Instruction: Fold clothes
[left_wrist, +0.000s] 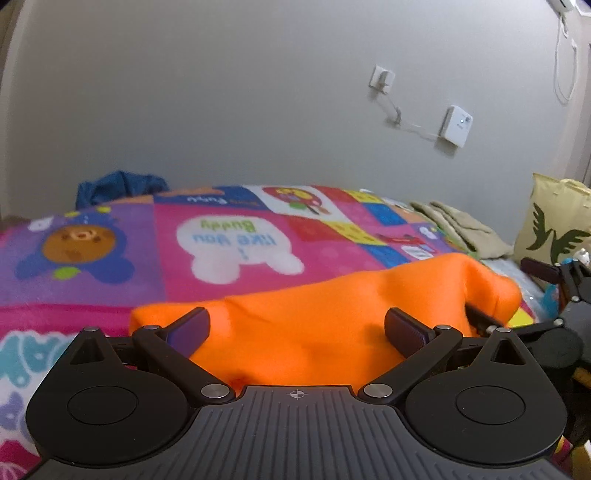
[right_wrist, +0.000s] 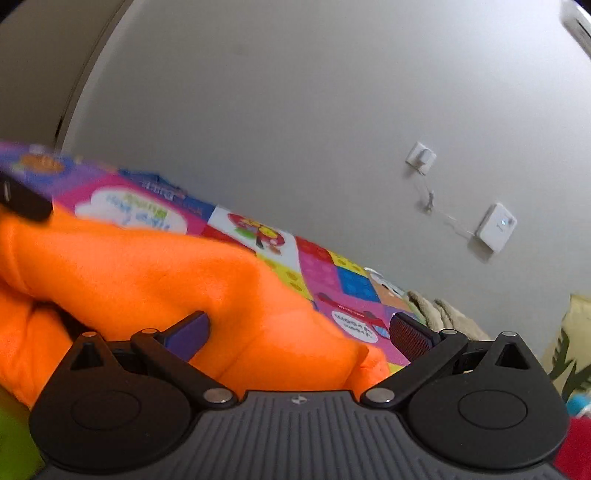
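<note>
In the left wrist view, the left gripper (left_wrist: 297, 328) stood spread wide, gripping nothing, over the orange garment (left_wrist: 332, 314) on the cartoon blanket (left_wrist: 229, 236). In the right wrist view, the right gripper (right_wrist: 299, 332) gaped equally wide over that garment (right_wrist: 147, 273).

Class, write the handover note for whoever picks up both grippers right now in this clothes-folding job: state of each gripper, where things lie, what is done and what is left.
Left gripper: open, fingers either side of the orange garment, nothing clamped.
Right gripper: open, tilted, also at the garment's edge, nothing clamped.
The orange garment lies bunched and humped on the colourful cartoon blanket, not flat.
A beige folded cloth sits near the far end by the wall; a blue garment lies heaped at the blanket's far edge.
Done: no neat fold visible on the orange piece.
Left: grip, spread it flat, fold it.
</note>
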